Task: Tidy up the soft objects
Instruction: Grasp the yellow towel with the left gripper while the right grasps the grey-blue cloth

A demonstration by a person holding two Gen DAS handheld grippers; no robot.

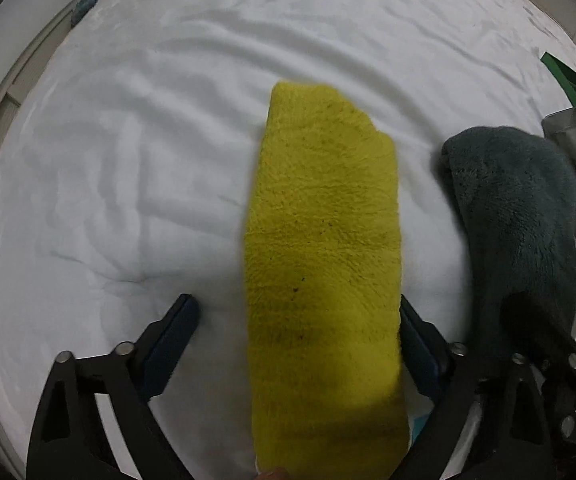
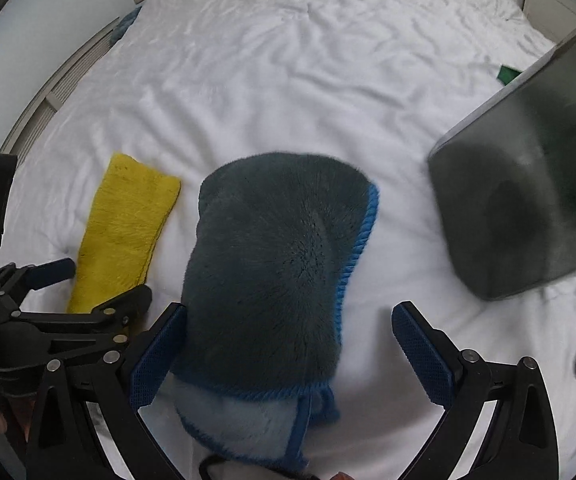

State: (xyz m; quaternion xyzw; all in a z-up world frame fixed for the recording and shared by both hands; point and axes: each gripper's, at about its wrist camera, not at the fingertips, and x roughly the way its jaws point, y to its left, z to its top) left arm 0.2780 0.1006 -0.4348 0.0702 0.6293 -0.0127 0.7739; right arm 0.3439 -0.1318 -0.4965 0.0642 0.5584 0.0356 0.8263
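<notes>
A long folded yellow fluffy cloth (image 1: 324, 240) lies on the white bed sheet (image 1: 127, 160). My left gripper (image 1: 298, 316) points down over its near end. The jaws are open: the right pad touches the cloth's edge and the left pad stands apart. A dark grey-blue fluffy cloth (image 2: 279, 264) with a blue cord edge lies to its right, also seen as the grey-blue cloth (image 1: 516, 208). My right gripper (image 2: 288, 336) straddles it, open; its left pad is against the cloth and its right pad stands clear. In the right wrist view the yellow cloth (image 2: 123, 232) and the left gripper (image 2: 99, 284) sit at the left.
A translucent grey bin (image 2: 528, 200) stands on the bed at the right, close to the grey-blue cloth. A green item (image 2: 508, 74) lies beyond it. A blue bundle (image 2: 125, 24) sits at the bed's far left edge beside a window rail (image 2: 59, 92). Wrinkled sheet stretches ahead.
</notes>
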